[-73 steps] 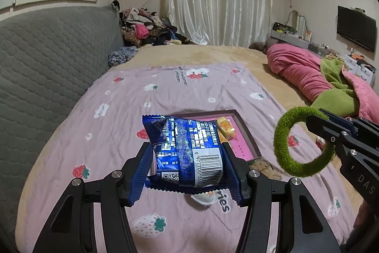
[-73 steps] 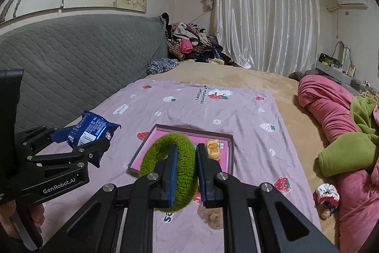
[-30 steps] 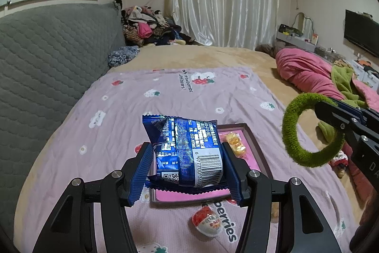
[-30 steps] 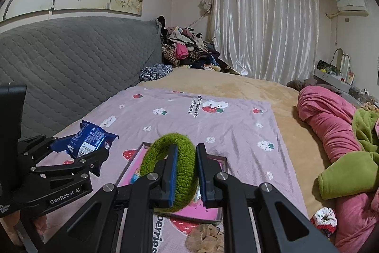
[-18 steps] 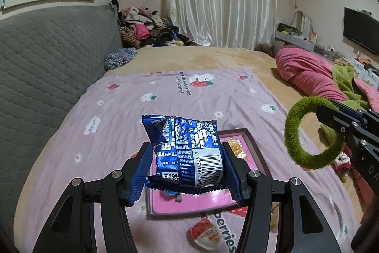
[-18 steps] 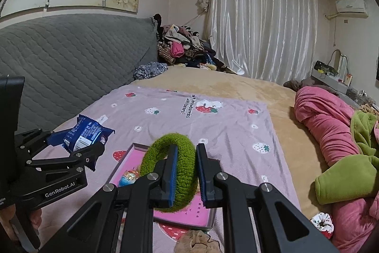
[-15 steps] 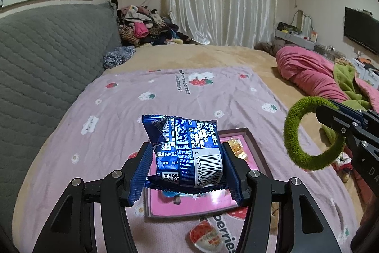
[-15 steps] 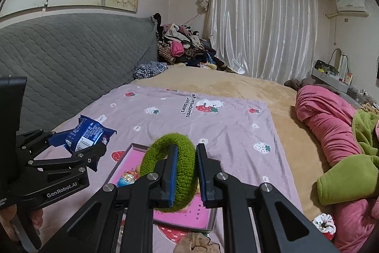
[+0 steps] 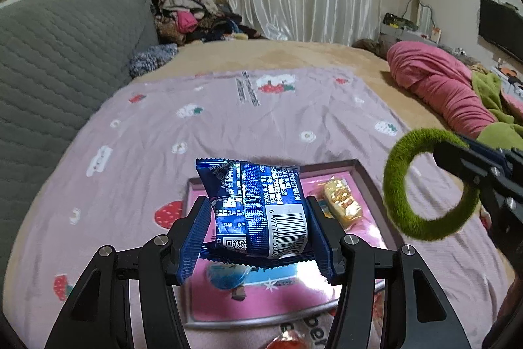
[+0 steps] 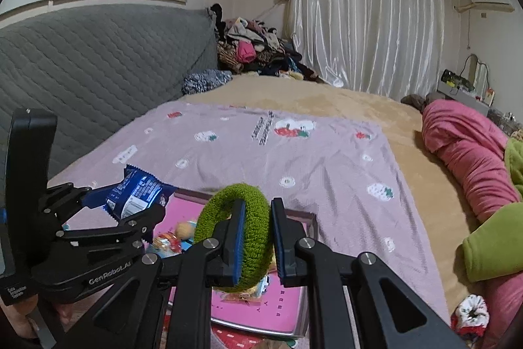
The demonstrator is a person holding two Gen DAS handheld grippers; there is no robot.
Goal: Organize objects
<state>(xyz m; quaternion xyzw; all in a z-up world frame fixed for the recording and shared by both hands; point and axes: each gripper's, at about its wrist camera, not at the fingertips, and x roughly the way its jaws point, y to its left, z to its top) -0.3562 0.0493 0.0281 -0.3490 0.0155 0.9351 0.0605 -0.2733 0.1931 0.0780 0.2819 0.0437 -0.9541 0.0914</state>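
Snack packet barcode: the blue snack packet [image 9: 261,211] carries a barcode with the digits "6 977700 3600" readable beneath it; the last digits are hidden.
Snack packet code: a small QR code sits on the packet's lower left; the white fine print above it is too small to read.
Gripper brand: "GenRobot.AI" stands in white on the body of the left gripper [image 10: 108,275], with a tiny unreadable white label at its lower left.
Blanket print: the letters "ber" show on the lilac blanket [image 9: 228,120] at the bottom edge, and a line of dark print farther up is illegible.
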